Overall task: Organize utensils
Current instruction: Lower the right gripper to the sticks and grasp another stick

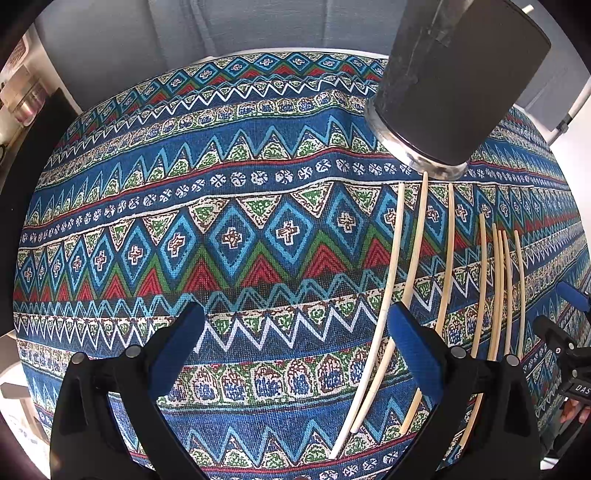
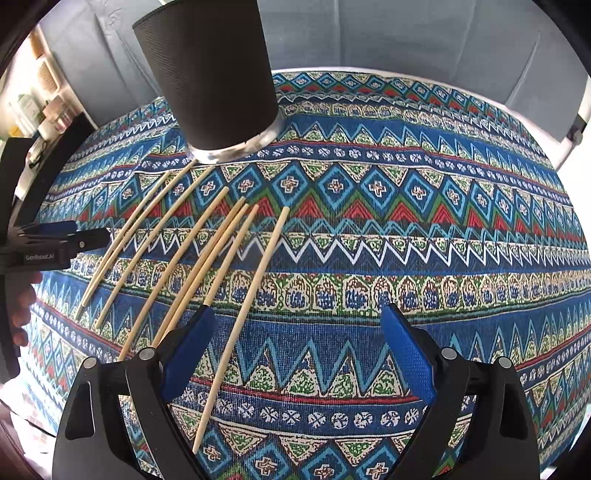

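Several pale wooden chopsticks (image 1: pixel 413 273) lie side by side on the patterned tablecloth, also in the right wrist view (image 2: pixel 207 258). A dark cylindrical holder (image 1: pixel 454 85) with a clear base stands upright just beyond their far tips; it also shows in the right wrist view (image 2: pixel 210 81). My left gripper (image 1: pixel 295 336) is open and empty above the cloth, left of the chopsticks. My right gripper (image 2: pixel 295 339) is open and empty, with the rightmost chopstick (image 2: pixel 243 317) lying between its fingers near the left one. Each gripper shows at the edge of the other's view: the right gripper in the left wrist view (image 1: pixel 565 332), the left gripper in the right wrist view (image 2: pixel 62 240).
The table (image 2: pixel 406 236) is round and covered by a blue, red and green patterned cloth. A grey curtain (image 1: pixel 207 26) hangs behind it. Shelves with small items (image 2: pixel 40 107) stand at the far left.
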Demonstrator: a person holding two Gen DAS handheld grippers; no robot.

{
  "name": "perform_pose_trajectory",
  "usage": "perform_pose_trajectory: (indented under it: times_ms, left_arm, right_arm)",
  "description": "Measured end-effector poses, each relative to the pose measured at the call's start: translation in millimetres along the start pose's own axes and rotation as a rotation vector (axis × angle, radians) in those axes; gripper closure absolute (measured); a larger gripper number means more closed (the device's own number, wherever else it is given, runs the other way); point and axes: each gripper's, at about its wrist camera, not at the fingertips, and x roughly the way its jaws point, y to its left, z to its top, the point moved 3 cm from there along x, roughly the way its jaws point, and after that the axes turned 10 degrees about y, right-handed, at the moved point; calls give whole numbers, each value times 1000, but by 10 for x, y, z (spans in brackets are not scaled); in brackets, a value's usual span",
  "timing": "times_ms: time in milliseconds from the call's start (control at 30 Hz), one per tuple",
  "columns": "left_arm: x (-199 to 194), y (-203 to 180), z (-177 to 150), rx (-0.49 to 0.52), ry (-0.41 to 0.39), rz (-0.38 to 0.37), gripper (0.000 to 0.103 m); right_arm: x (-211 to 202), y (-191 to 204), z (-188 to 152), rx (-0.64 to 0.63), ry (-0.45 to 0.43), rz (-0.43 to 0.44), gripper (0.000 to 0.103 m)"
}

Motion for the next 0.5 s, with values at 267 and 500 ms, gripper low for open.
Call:
perform_pose_trajectory:
  times_ms: [267, 500]
  left_arm:
    - [115, -80, -8, 10, 18, 32, 5]
    - [137, -7, 22, 12, 18, 33, 4]
  right_arm:
    - [106, 29, -2, -2, 55, -45, 16]
    - [145, 46, -13, 12, 70, -62, 15]
